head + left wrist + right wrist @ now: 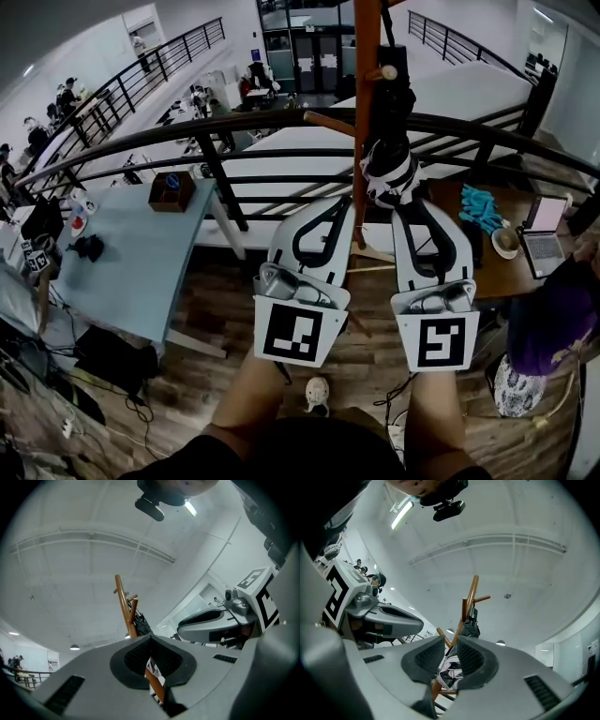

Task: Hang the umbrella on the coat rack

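Umbrella (391,131) hung on the wooden coat rack (362,94), folded, its black-and-white patterned end lowest.
It hangs close against the rack's pole, below an upper peg. The right gripper (413,204) points up at its lower end, fingers a narrow slit apart, with the patterned cloth showing beyond the gap and not pinched. The left gripper (337,202) is on the pole's other side, fingers closed tip to tip on nothing. Beyond runs a black railing (234,120). At left, a pale tabletop (141,253) carries a brown box (172,190).
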`<action>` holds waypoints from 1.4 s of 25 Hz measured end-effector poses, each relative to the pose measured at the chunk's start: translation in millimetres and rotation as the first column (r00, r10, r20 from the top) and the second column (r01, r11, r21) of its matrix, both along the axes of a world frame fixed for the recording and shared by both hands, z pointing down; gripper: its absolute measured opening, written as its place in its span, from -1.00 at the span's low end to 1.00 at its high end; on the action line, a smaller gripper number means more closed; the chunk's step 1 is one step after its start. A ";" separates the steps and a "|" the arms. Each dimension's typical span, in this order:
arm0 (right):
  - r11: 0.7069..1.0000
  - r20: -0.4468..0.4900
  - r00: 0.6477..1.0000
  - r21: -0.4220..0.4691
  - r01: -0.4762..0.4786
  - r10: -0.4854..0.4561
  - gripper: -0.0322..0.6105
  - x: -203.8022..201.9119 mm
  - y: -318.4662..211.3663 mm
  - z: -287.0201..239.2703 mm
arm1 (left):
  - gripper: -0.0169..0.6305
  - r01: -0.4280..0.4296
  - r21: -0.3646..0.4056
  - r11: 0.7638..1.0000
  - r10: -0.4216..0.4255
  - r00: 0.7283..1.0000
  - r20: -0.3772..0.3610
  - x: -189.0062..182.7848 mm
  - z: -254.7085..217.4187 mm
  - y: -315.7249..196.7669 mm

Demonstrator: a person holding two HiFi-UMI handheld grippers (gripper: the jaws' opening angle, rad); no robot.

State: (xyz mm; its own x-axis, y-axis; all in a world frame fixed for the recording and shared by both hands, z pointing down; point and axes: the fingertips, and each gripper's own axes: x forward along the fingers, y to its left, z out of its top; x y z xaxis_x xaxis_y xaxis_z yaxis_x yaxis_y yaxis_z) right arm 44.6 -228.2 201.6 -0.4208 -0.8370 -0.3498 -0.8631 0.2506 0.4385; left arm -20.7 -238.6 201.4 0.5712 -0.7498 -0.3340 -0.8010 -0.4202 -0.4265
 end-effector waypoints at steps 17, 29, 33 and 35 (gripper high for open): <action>0.979 0.062 0.977 0.025 0.200 -0.202 -0.81 27.6 141.7 8.7 | -0.91 0.063 -0.020 0.998 -0.063 0.998 0.027 43.2 18.9 135.2; 0.979 0.048 0.978 0.031 0.200 -0.201 -0.81 12.4 171.0 9.9 | -0.91 0.077 -0.011 0.997 -0.076 0.997 0.029 32.3 16.7 158.4; 0.980 0.032 0.980 0.035 0.194 -0.195 -0.81 7.8 175.3 8.2 | -0.91 0.077 0.005 0.997 -0.077 0.997 0.029 28.3 12.6 164.7; 0.982 0.033 0.982 0.030 0.187 -0.188 -0.81 9.4 175.5 7.0 | -0.91 0.079 0.015 0.997 -0.080 0.996 0.034 27.8 9.8 167.2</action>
